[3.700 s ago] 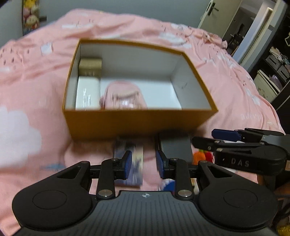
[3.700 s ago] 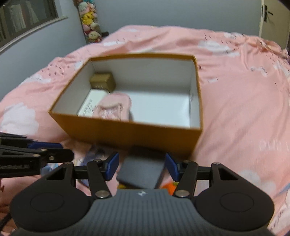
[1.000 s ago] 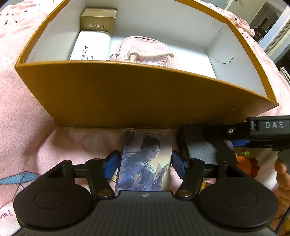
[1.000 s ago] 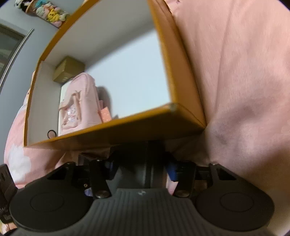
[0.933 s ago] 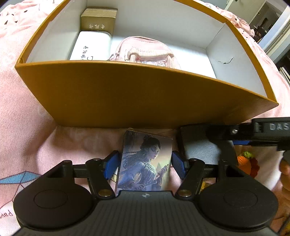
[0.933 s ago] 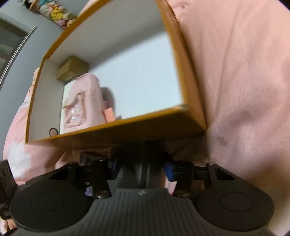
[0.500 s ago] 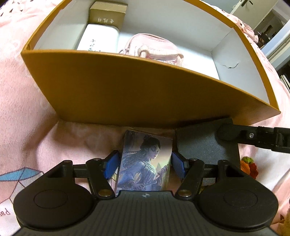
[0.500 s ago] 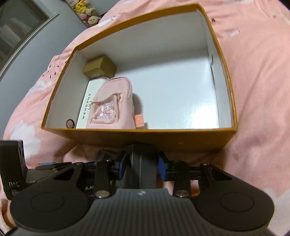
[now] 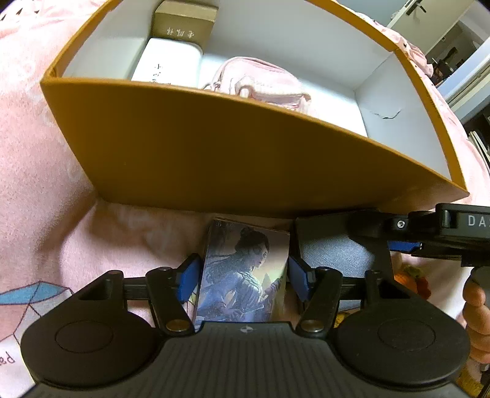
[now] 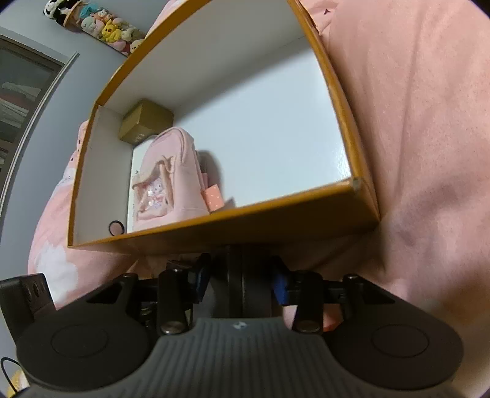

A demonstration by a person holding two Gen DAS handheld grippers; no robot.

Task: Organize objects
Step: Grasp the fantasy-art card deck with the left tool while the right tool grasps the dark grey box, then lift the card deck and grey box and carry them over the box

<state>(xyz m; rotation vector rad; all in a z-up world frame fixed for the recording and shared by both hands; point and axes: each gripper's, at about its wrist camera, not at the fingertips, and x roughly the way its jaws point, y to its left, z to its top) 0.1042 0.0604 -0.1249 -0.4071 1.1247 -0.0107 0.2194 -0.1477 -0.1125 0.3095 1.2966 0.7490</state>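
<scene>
My left gripper (image 9: 243, 277) is shut on a picture box (image 9: 245, 272) with a painted woman on it, just in front of the orange box (image 9: 214, 153). My right gripper (image 10: 242, 281) is shut on a dark grey case (image 10: 249, 284), held edge-on at the orange box's near wall (image 10: 275, 220); the case (image 9: 337, 251) and that gripper (image 9: 401, 245) also show at the right of the left wrist view. Inside the orange box lie a pink mini backpack (image 10: 171, 177), a white box (image 9: 168, 64) and a gold box (image 9: 183, 21).
The orange box sits on a pink bedspread (image 10: 428, 137). A small black ring (image 10: 116, 228) lies in its near left corner. An orange toy (image 9: 408, 280) lies under the right gripper. A row of plush toys (image 10: 101, 26) hangs on the far wall.
My right gripper has tilted and dropped lower against the box's near wall with the grey case. My left gripper holds the picture box as before, slightly closer to the orange box.
</scene>
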